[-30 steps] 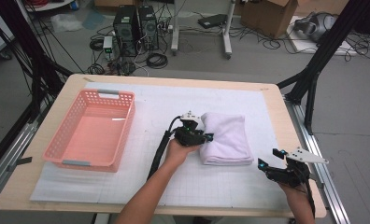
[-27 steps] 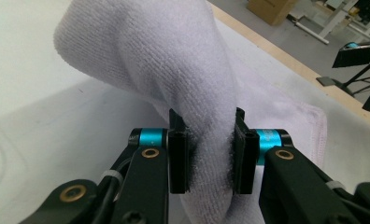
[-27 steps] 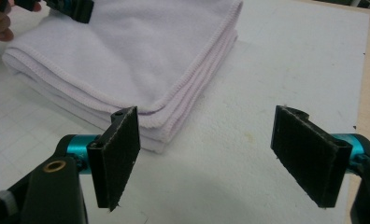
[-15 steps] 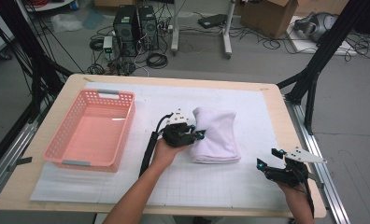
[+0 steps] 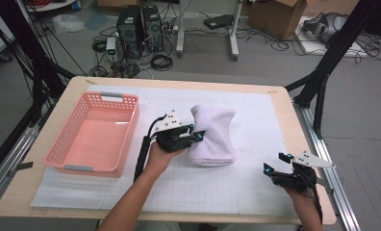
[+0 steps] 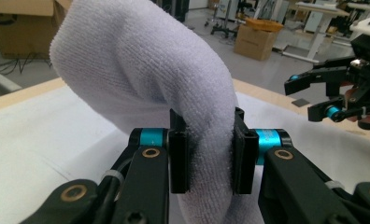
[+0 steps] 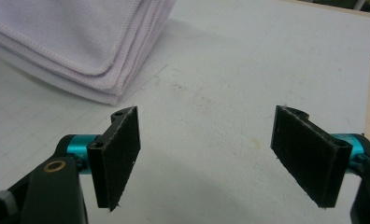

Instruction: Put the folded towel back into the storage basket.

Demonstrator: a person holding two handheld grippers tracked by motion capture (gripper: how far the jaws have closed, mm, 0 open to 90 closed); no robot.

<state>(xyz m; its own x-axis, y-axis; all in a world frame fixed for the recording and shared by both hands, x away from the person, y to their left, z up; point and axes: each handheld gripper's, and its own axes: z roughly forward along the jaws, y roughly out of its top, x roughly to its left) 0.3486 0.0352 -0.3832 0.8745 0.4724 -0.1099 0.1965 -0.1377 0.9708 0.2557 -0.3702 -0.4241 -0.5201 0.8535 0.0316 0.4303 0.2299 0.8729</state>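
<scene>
While my left forearm reaches up the middle of the mat (image 5: pixel 256 187), the left gripper (image 5: pixel 197 135) lies turned toward the right, its jaws closed on the near-left edge of the towel (image 5: pixel 211 137). That towel sits folded at the mat's centre, just right of the pink basket (image 5: pixel 98 134) and apart from it; its far end looks raised off the mat. My right hand (image 5: pixel 301 190) rests low at the near right corner, well apart from the towel, with the right gripper (image 5: pixel 278 162) pointing left and its jaws spread wide on nothing.

From the left gripper view I get what the high view cannot give me: both pads pressed into a thick fold of white terry (image 6: pixel 174 93), the cloth arching up and over the jaws, and the right gripper (image 6: pixel 321 95) open farther off. From the right gripper view I see the stitched, stacked layers of the towel's edge (image 7: pixel 80 46) lying flat on the gridded mat (image 7: pixel 220 70), ahead and to the side of the open pads (image 7: pixel 120 156), with bare mat between them
</scene>
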